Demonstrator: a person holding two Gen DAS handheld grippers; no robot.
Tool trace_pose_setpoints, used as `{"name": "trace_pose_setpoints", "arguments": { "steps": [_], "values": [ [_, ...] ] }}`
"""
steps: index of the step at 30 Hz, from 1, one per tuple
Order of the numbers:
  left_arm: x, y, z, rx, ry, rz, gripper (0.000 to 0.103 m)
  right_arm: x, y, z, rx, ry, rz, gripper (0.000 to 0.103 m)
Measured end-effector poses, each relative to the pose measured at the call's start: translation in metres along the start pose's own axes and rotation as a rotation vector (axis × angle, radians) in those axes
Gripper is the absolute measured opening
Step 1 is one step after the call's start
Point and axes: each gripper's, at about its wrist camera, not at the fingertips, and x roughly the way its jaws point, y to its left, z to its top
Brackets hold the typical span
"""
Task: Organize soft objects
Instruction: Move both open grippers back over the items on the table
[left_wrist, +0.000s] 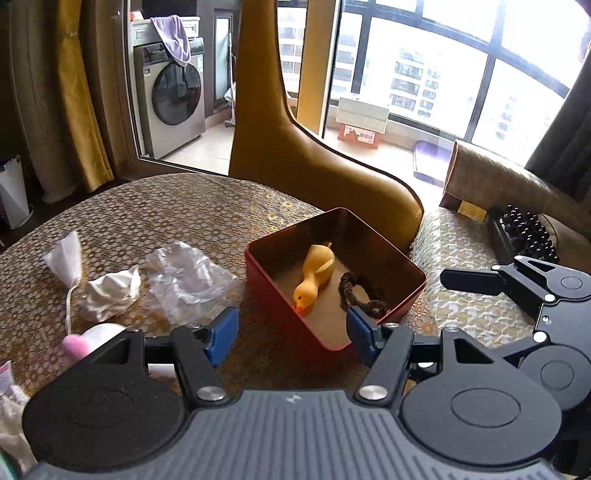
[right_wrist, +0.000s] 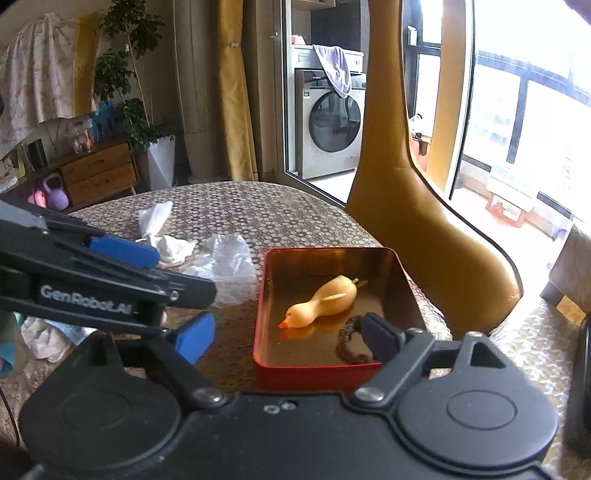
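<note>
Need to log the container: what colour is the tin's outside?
Red outside, with a gold interior; clearest in the left wrist view.

In my red tin (left_wrist: 373, 325) a yellow rubber duck (left_wrist: 314, 275) lies on its side, orange beak toward the near wall, tail toward the far end. Beside it, on my right, a dark braided cord (left_wrist: 360, 295) curls in a loop on the tin's floor, close to the duck but apart from it. The tin is open, lidless, on the patterned cloth. Left of it lie a crumpled clear bag (left_wrist: 184, 277), just beside the tin, then a scrunched white cloth (left_wrist: 110, 295), and nearer me something pink and white (left_wrist: 88, 338), half hidden.
</note>
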Motion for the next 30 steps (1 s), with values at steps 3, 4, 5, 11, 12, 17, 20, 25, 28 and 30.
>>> {"name": "trace_pose_setpoints", "arguments": {
  "steps": [3, 4, 5, 11, 12, 17, 20, 25, 28, 30],
  "values": [
    [-0.019, 0.009, -0.009, -0.006, -0.023, 0.001, 0.068, -0.01, 0.01, -0.001, 0.005, -0.018, 0.006, 0.091],
    [-0.025, 0.012, -0.012, -0.005, -0.03, 0.002, 0.072, -0.014, 0.013, -0.002, 0.006, -0.025, 0.005, 0.092],
    [-0.031, 0.016, -0.017, -0.005, -0.039, 0.009, 0.074, -0.017, 0.017, -0.003, 0.007, -0.033, 0.001, 0.092],
    [-0.064, 0.039, -0.04, -0.02, -0.071, 0.033, 0.074, -0.032, 0.042, -0.01, -0.006, -0.073, 0.009, 0.095],
    [-0.07, 0.042, -0.043, -0.02, -0.078, 0.036, 0.074, -0.035, 0.048, -0.011, -0.012, -0.079, 0.011, 0.096],
    [-0.096, 0.064, -0.063, -0.032, -0.124, 0.045, 0.084, -0.05, 0.073, -0.016, -0.039, -0.115, 0.027, 0.097],
    [-0.11, 0.073, -0.076, -0.027, -0.149, 0.051, 0.085, -0.056, 0.086, -0.017, -0.046, -0.134, 0.043, 0.099],
    [-0.132, 0.09, -0.094, -0.039, -0.186, 0.045, 0.086, -0.059, 0.106, -0.02, -0.036, -0.158, 0.09, 0.101],
    [-0.143, 0.102, -0.106, -0.064, -0.204, 0.046, 0.092, -0.059, 0.115, -0.021, -0.02, -0.163, 0.121, 0.101],
    [-0.149, 0.111, -0.112, -0.088, -0.212, 0.05, 0.099, -0.058, 0.121, -0.022, -0.014, -0.165, 0.139, 0.101]
  ]
}}
